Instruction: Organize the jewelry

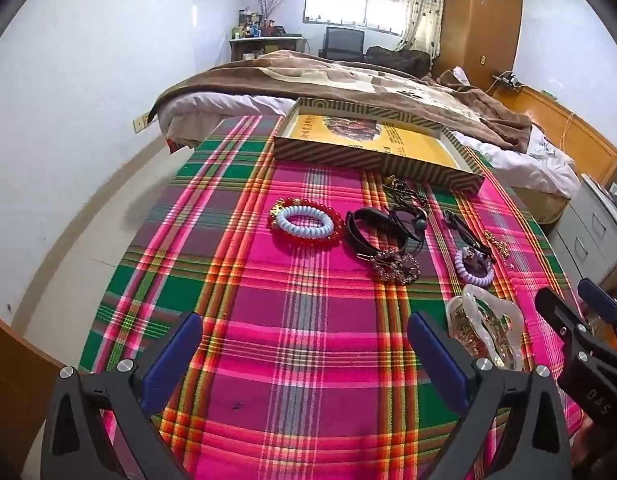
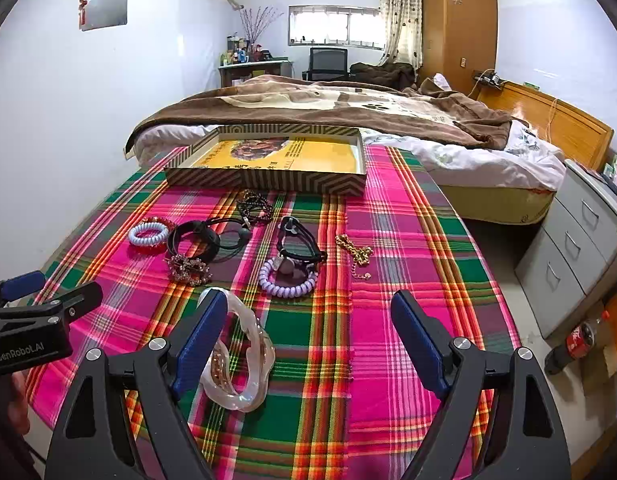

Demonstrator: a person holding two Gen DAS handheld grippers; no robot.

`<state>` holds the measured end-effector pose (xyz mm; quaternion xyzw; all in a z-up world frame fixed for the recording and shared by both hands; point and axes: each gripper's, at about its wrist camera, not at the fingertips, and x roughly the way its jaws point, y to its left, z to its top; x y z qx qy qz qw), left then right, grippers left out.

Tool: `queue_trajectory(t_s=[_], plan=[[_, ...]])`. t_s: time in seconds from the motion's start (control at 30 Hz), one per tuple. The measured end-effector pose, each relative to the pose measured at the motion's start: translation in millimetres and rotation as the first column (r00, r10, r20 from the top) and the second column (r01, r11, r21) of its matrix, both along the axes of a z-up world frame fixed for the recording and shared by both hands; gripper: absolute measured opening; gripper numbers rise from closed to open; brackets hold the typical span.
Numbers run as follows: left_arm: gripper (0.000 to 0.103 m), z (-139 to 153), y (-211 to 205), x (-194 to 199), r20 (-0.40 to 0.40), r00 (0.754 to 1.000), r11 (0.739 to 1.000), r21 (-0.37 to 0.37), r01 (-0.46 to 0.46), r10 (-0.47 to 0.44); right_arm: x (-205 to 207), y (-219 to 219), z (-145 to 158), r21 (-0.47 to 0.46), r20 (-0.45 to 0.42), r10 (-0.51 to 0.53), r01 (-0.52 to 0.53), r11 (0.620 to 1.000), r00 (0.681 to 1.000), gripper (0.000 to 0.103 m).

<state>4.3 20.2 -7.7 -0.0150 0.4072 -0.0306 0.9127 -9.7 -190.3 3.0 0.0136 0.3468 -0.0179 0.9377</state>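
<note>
plaid cloth bears pearly hair claw, coil ties; both grippers spread, empty.

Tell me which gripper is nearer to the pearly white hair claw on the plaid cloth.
Right. The right gripper hangs open with its left finger beside the hair claw. The left gripper is open over bare cloth, with the claw outside its right finger.

You're over a pink, green and orange plaid tablecloth, with a pale blue coil hair tie inside a red bead bracelet, a lilac coil tie, and a brown-and-cream chevron-striped tray with a yellow floor.
</note>
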Motion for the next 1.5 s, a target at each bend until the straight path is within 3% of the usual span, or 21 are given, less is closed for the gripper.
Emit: queue_trajectory(t_s=[1.5], plan=[[0.103,8.8,-0.4,-5.4,0.036,0.999,1.000,0.022,0.013,-0.014,1.0,5.9,0.3,0.000,-0.006,0.017,-0.017,1.000,1.000,0.084]])
